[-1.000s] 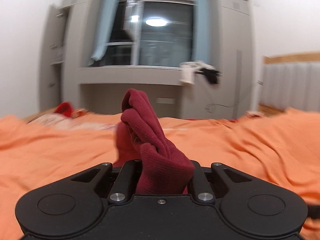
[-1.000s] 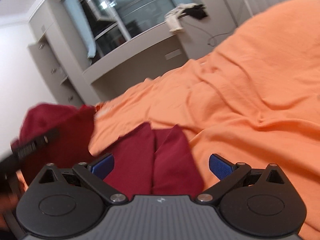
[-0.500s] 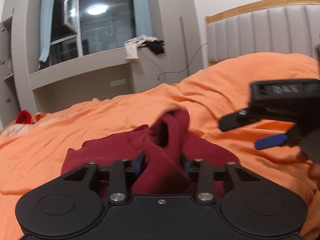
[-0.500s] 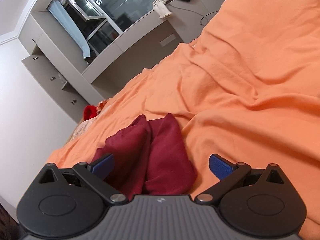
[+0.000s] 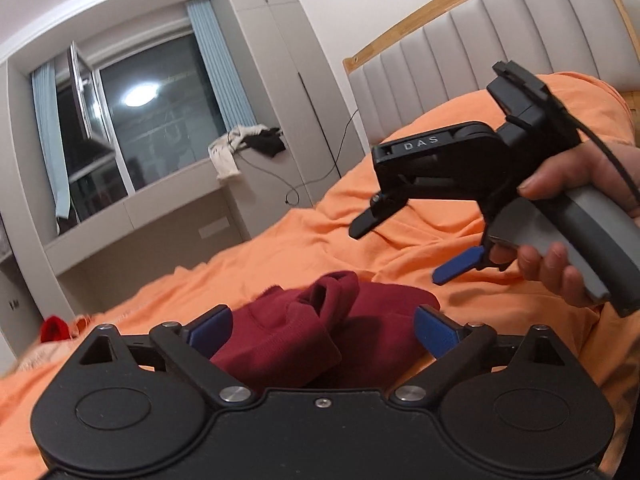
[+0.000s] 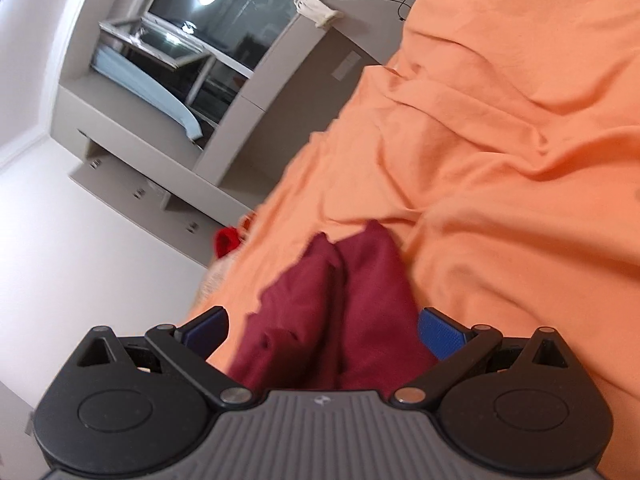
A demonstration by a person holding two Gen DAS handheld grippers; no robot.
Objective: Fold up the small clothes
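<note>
Here, nearest of all, the left tool [image 5: 320, 326]: blue fingers [image 5: 434, 330] spread wide, nothing gripped, a dark red garment [image 5: 320, 336] lying directly between and just ahead of them on the orange bed sheet [image 5: 280, 248]. Loosely bunched, with a rolled cuff or sleeve opening standing up at the far end; long axis running away from the tool, roughly in line with the fingers. Same picture from the right tool [image 6: 322, 330]: also wide, holding nothing, the garment [image 6: 332, 312] in two long lobes stretching forward along the sheet [image 6: 500, 160]. From the left camera, right tool [image 5: 400, 248] raised above the bed, to the right and a little beyond the garment, apart from it. So left tool probably the nearer one for the next fold. Farther back, a small red item [image 5: 54, 328] near the bed edge, then the window ledge with pale and dark clothes [image 5: 248, 146], and the padded headboard [image 5: 480, 40].
</note>
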